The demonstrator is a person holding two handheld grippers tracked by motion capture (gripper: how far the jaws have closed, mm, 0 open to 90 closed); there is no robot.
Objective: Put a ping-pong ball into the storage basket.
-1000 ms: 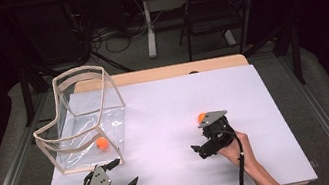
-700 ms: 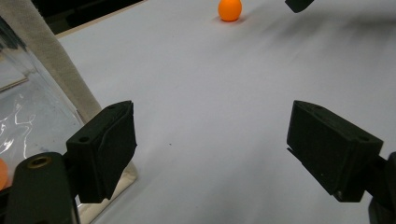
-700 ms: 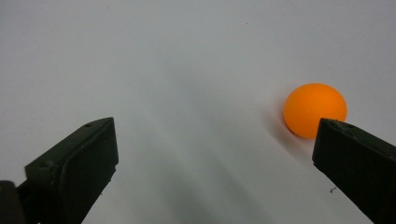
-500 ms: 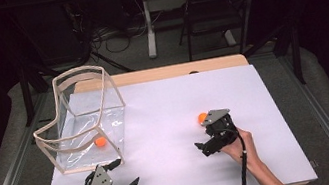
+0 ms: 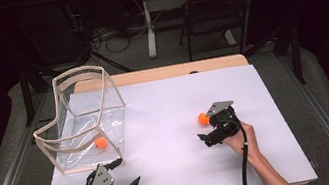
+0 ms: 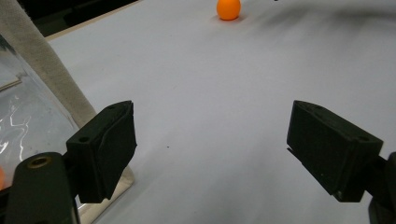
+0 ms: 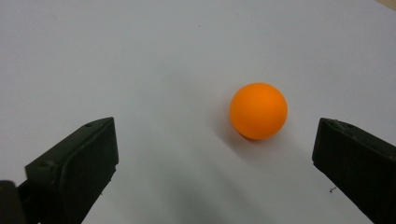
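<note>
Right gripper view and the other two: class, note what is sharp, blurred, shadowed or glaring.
Right gripper view: small orange ball sharp with a soft shadow beneath, black jaws blurred. Left gripper view: glare streaks on the clear plastic bin. High view: white table evenly lit, surroundings dark.

The orange ball looked smooth, matt plastic. The bench had a matt white, paper-like top. The clear bin was glossy film with a pale cloth-like rim.
</note>
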